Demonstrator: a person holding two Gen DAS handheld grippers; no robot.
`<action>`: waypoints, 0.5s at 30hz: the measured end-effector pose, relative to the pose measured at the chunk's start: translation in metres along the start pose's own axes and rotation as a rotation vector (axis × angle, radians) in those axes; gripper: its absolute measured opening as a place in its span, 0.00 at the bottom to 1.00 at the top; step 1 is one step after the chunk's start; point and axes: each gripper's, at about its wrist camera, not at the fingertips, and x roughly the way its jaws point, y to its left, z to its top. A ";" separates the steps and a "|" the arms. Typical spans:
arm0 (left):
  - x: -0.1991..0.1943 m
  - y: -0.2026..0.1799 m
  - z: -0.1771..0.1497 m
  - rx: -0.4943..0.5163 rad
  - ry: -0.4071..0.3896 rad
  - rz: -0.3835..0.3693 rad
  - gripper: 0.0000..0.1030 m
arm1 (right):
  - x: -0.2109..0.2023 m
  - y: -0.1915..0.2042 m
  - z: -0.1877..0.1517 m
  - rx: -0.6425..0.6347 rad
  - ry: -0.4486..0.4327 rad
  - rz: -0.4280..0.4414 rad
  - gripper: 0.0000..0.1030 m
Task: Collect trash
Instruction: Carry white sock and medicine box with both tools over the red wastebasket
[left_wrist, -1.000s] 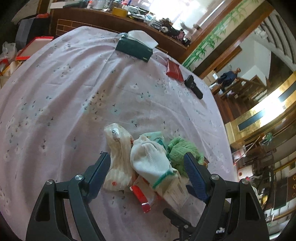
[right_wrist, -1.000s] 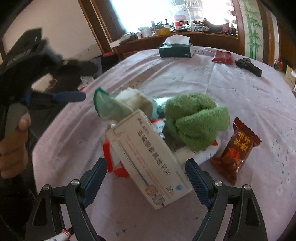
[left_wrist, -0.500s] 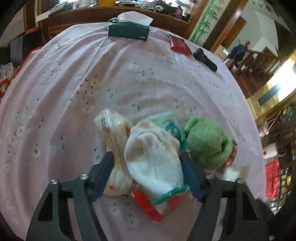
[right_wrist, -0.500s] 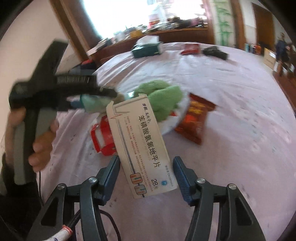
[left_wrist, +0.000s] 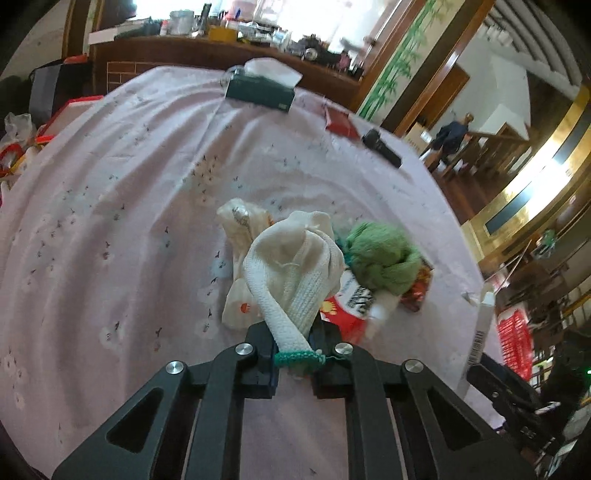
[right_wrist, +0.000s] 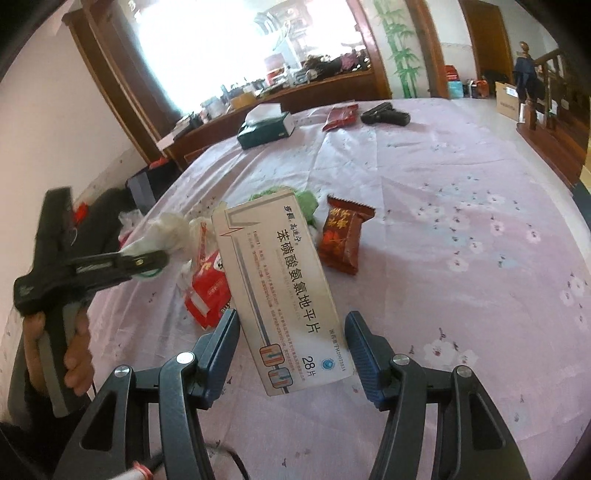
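A pile of trash lies on the lilac flowered tablecloth (left_wrist: 110, 221). My left gripper (left_wrist: 293, 350) is shut on the green-edged cuff of a white sock (left_wrist: 295, 273) that droops onto the pile. Beside the sock sit a green cloth ball (left_wrist: 384, 258), a red-and-white packet (left_wrist: 343, 306), a cream plastic wrapper (left_wrist: 240, 229) and a brown snack wrapper (right_wrist: 341, 236). My right gripper (right_wrist: 291, 332) is shut on a white medicine box (right_wrist: 280, 295), held tilted above the cloth. The left gripper (right_wrist: 162, 258) and the hand (right_wrist: 74, 362) holding it show at the left of the right wrist view.
At the table's far side lie a dark green tissue box (left_wrist: 260, 92), a red packet (left_wrist: 340, 122) and a black object (left_wrist: 380, 147). A cluttered wooden sideboard (left_wrist: 221, 55) stands behind. A red basket (left_wrist: 515, 343) sits off the table's right edge.
The left jaws closed from wide apart onto the white sock's cuff. The right jaws closed on the medicine box and lifted it off the pile, rolling as they rose.
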 end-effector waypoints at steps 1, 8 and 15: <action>-0.006 -0.004 0.000 0.003 -0.016 -0.009 0.11 | -0.003 -0.001 0.000 0.010 -0.010 -0.004 0.61; -0.032 -0.046 -0.002 0.067 -0.071 -0.083 0.11 | -0.043 -0.012 -0.006 0.065 -0.093 -0.043 0.61; -0.050 -0.090 -0.014 0.146 -0.103 -0.098 0.11 | -0.092 -0.013 -0.011 0.090 -0.187 -0.081 0.61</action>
